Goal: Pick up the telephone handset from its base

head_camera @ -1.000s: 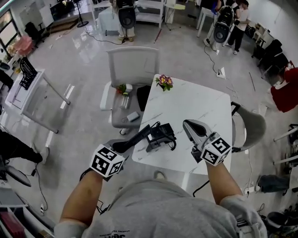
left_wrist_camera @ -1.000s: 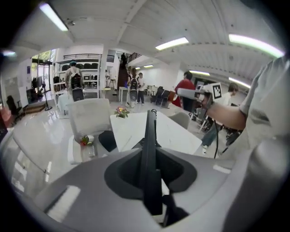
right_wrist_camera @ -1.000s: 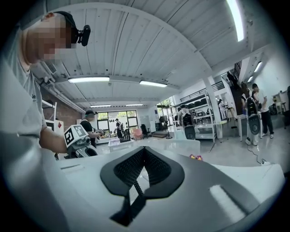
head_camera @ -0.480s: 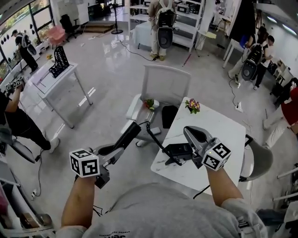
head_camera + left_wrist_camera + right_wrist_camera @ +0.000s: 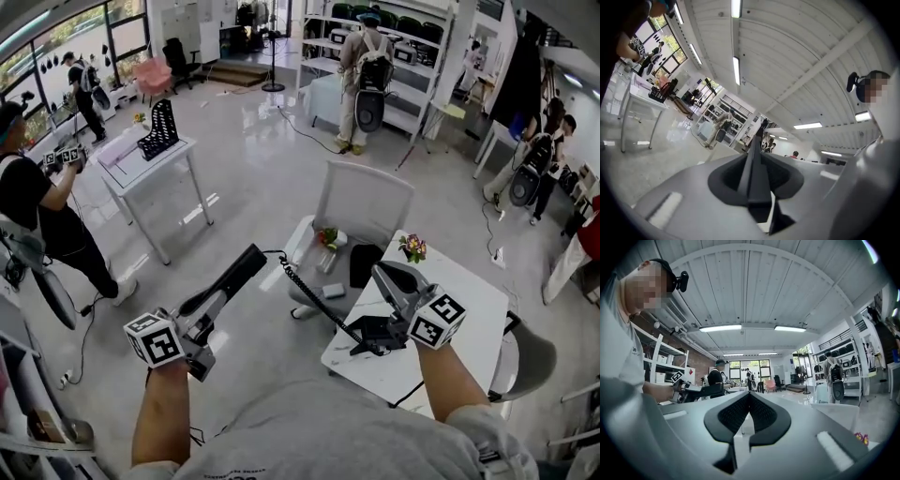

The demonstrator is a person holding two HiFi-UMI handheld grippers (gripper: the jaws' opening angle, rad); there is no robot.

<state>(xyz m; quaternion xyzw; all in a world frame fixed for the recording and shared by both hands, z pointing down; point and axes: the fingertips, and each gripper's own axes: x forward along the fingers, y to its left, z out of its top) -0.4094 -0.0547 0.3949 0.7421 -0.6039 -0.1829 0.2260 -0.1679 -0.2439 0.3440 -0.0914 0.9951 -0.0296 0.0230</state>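
Note:
My left gripper [image 5: 216,298] is shut on the black telephone handset [image 5: 232,275], held out level to the left, well away from the table. The handset shows edge-on between the jaws [image 5: 754,180] in the left gripper view, running past the left gripper's tips [image 5: 758,157]. A coiled black cord [image 5: 309,298] stretches from the handset to the black base [image 5: 377,332], which sits near the left front edge of the white table [image 5: 469,309]. My right gripper [image 5: 379,270] hovers over the base, shut and empty [image 5: 749,393]. The handset [image 5: 701,391] also appears in the right gripper view.
A grey chair [image 5: 361,202] stands behind the table with small items on its seat. A flower pot [image 5: 411,248] sits at the table's far edge. Another chair [image 5: 530,352] is at the right. A white desk [image 5: 141,155] and several people stand around the room.
The left gripper has swung left and upward with the handset, off the base, pulling the cord out long. The right gripper has risen a little over the base.

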